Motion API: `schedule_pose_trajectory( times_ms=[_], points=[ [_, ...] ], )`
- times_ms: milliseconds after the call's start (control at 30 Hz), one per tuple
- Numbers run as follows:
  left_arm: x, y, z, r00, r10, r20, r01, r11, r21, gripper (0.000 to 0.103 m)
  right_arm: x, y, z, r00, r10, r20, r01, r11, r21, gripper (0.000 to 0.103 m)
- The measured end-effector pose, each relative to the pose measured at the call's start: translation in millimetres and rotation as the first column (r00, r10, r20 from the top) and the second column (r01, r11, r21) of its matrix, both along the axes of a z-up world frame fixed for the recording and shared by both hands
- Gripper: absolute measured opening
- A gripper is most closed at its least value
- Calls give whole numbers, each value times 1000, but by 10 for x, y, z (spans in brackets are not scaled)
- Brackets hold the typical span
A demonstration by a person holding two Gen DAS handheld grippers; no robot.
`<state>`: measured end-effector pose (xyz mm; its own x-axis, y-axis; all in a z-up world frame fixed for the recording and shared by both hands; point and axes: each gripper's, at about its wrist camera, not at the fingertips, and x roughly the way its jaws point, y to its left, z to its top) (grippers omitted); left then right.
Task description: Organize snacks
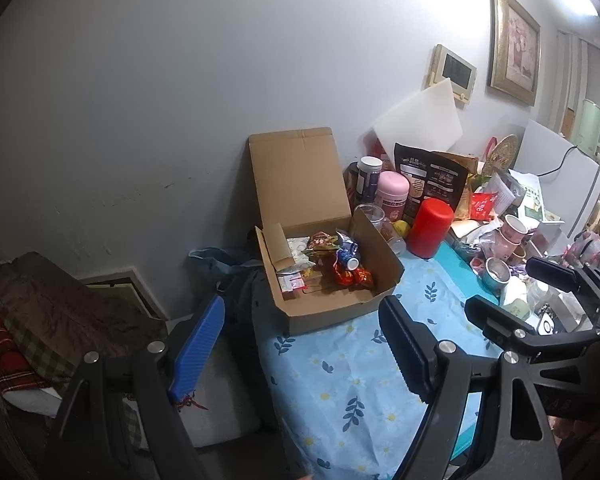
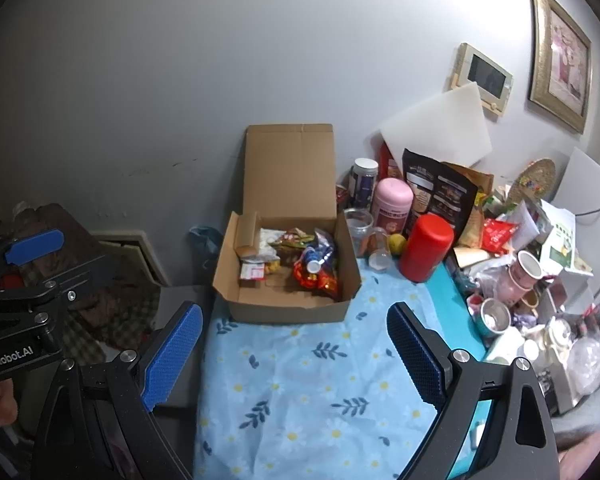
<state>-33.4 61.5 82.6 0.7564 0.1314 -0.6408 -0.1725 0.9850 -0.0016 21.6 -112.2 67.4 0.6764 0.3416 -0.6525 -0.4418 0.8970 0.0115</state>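
An open cardboard box [image 1: 332, 308] [image 2: 288, 312] sits at the back of the blue floral tablecloth [image 1: 340, 384] [image 2: 300, 392], its lid leaning on the wall. Several snack packets [image 1: 336, 260] [image 2: 304, 260] lie inside it, red, green and white ones. My left gripper [image 1: 300, 344] hovers in front of the box, open, with nothing between its fingers. My right gripper [image 2: 294, 344] is also open and empty, held short of the box. Each gripper shows in the other's view: the right one [image 1: 504, 286] at the right, the left one [image 2: 56, 258] at the left.
Right of the box stand a red canister [image 1: 430, 232] [image 2: 426, 248], a pink jar [image 1: 392, 196], a black pouch [image 2: 440, 192] and a clear cup [image 2: 358, 222]. Mugs and clutter [image 2: 516, 280] crowd the table's right side. Folded blankets [image 1: 52, 320] lie off the table at left.
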Motion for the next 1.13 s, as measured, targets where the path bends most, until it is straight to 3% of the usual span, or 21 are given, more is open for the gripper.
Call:
schedule_pose_trajectory(
  times_ms=[1133],
  points=[
    [-311,159,3,1000,-26,-10,26,1000,3,80,-315,154,-13,997,-72,-16,72,997,-8,95]
  ],
)
